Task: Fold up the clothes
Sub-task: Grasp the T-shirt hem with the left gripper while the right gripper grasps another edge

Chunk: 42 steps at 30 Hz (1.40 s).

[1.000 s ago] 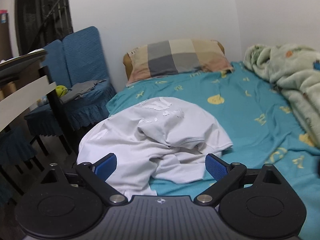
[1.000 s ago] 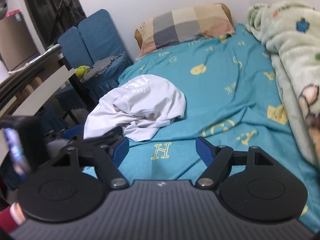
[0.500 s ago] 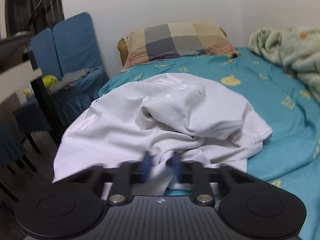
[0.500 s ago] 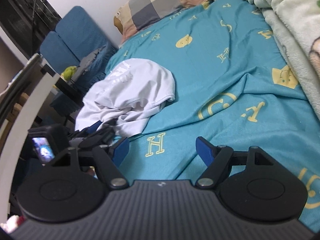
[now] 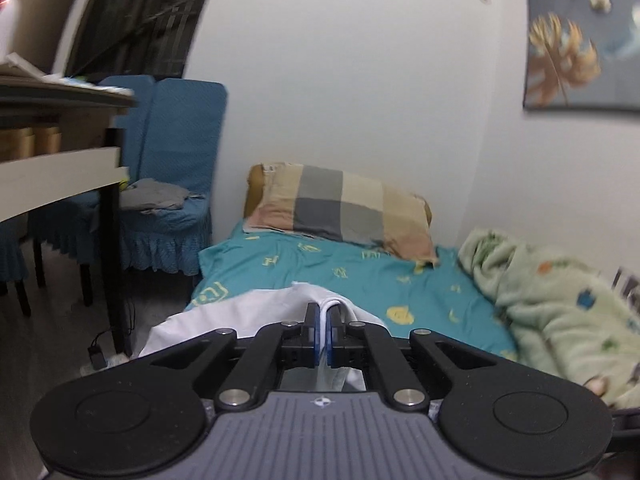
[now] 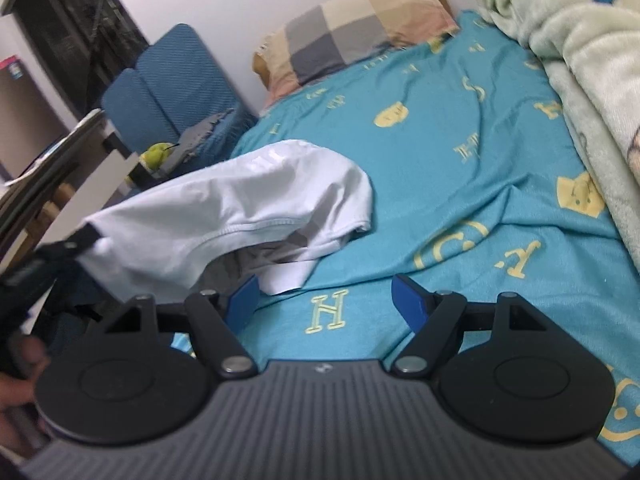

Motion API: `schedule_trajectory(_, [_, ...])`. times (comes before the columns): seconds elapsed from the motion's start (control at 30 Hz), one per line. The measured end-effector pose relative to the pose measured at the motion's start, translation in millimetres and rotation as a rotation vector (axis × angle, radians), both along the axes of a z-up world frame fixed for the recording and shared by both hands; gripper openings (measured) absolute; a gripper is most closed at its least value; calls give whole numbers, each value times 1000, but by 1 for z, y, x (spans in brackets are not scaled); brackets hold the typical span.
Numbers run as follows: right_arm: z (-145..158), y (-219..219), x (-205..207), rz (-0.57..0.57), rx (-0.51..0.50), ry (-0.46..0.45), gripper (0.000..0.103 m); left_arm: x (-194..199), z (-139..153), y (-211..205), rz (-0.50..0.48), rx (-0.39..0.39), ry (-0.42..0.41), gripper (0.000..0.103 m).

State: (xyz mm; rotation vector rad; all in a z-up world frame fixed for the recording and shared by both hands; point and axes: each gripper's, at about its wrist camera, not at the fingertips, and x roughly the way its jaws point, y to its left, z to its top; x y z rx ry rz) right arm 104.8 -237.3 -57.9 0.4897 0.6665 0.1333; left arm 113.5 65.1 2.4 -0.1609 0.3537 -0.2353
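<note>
A white T-shirt (image 6: 248,204) lies crumpled near the left edge of the teal bed sheet (image 6: 460,152). My left gripper (image 5: 323,320) is shut on a fold of the white T-shirt (image 5: 248,312) and holds it lifted off the bed. In the right wrist view the left gripper (image 6: 86,238) pinches the shirt's left end, so the cloth stretches up toward it. My right gripper (image 6: 324,300) is open and empty, just above the sheet by the shirt's lower hem.
A checked pillow (image 5: 340,212) lies at the head of the bed. A fluffy green blanket (image 6: 580,60) covers the right side. Blue chairs (image 5: 168,184) and a table (image 5: 60,160) stand left of the bed.
My left gripper closed on the shirt and raised it, tilting up toward the wall. My right gripper moved closer to the shirt's hem and stayed open.
</note>
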Motion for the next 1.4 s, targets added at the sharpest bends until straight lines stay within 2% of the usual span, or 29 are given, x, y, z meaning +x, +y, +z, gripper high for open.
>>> schedule_trajectory(0.1, [4, 7, -7, 37, 4, 4, 75, -14, 6, 29, 80, -14, 27, 3])
schedule_trajectory(0.2, [7, 17, -4, 76, -3, 24, 75, -8, 2, 59, 168, -34, 103, 3])
schedule_trajectory(0.4, [11, 52, 26, 202, -157, 33, 75, 28, -23, 88, 284, -23, 238, 4])
schedule_trajectory(0.43, [8, 60, 34, 232, -193, 25, 71, 34, -26, 90, 294, -23, 254, 4])
schedule_trajectory(0.63, [-28, 102, 83, 400, -371, -31, 69, 56, -46, 100, 363, -20, 287, 5])
schedule_trajectory(0.77, [-61, 120, 99, 448, -462, -48, 69, 65, -59, 104, 403, -29, 317, 5])
schedule_trajectory(0.83, [-72, 122, 104, 423, -489, -56, 61, 72, -67, 108, 424, -47, 329, 5])
schedule_trajectory(0.87, [-75, 121, 107, 407, -489, -62, 61, 76, -71, 111, 430, -54, 334, 5])
schedule_trajectory(0.97, [-74, 115, 111, 364, -474, -112, 45, 85, -83, 115, 439, -64, 355, 5])
schedule_trajectory(1.03, [-67, 111, 115, 333, -461, -137, 24, 89, -91, 116, 437, -70, 375, 5])
schedule_trajectory(1.07, [-63, 109, 117, 316, -450, -147, 20, 90, -93, 116, 437, -71, 382, 5])
schedule_trajectory(1.13, [-53, 102, 118, 292, -414, -166, 11, 91, -98, 117, 437, -74, 394, 10])
schedule_trajectory(1.17, [-48, 100, 118, 287, -402, -174, 9, 90, -98, 118, 438, -80, 396, 14])
schedule_trajectory(1.23, [-39, 97, 118, 281, -386, -188, 8, 88, -95, 118, 444, -79, 394, 30])
schedule_trajectory(1.3, [-31, 95, 115, 271, -371, -198, 8, 82, -91, 117, 451, -61, 383, 41])
schedule_trajectory(1.4, [-24, 92, 112, 258, -357, -187, 8, 67, -78, 107, 422, -19, 347, 52])
